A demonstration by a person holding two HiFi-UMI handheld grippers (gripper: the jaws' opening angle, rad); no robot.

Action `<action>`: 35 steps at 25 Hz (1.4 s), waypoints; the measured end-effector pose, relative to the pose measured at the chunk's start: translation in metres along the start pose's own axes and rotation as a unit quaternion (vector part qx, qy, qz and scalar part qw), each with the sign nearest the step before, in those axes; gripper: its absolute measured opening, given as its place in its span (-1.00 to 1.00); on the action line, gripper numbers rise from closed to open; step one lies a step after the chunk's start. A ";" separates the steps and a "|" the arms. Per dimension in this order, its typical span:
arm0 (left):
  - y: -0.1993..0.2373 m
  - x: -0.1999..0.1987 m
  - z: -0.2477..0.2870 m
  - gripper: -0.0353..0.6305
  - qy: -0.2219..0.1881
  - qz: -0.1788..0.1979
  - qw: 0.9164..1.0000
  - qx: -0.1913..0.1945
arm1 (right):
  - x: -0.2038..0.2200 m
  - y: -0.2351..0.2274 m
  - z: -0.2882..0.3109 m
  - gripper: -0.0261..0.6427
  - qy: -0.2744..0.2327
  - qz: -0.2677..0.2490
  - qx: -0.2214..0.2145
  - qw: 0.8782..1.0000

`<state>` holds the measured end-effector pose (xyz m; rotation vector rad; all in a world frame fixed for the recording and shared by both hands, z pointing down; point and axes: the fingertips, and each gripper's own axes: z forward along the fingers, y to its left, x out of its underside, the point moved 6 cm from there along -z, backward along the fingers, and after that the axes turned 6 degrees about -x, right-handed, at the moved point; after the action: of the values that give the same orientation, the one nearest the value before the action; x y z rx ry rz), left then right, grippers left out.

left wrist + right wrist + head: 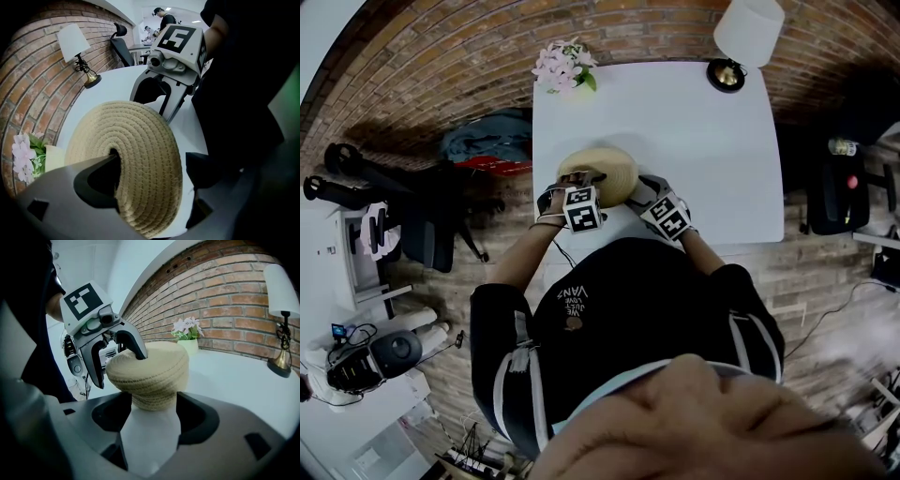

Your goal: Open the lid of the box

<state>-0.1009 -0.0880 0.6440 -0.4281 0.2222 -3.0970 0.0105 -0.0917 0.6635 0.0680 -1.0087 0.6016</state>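
Note:
A round woven rope box (602, 174) stands near the front edge of the white table (694, 122). Its wider lid (150, 366) sits tilted on the narrower body (153, 401). My left gripper (150, 173) is shut on the lid. One finger (136, 348) presses on the lid's top centre and the other finger (96, 373) hangs by the rim on the left. My right gripper (154, 404) straddles the body low down, with its jaws against both sides. In the head view the left gripper (579, 187) and the right gripper (642, 192) flank the box.
A pot of pink flowers (564, 66) stands at the table's far left corner and a white-shaded lamp (741, 42) at the far right corner. A brick wall (225, 296) runs behind the table. Chairs (431, 225) and bags stand on the floor to the left.

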 end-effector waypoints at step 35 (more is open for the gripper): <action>0.010 -0.003 -0.013 0.25 -0.094 -0.063 0.993 -0.036 | 0.001 0.001 0.007 -0.11 0.019 0.006 0.006 1.000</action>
<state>-0.1021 -0.0961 0.6294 -0.7587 0.3151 -3.1490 0.0045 -0.0926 0.6677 0.0614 -0.9689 0.6182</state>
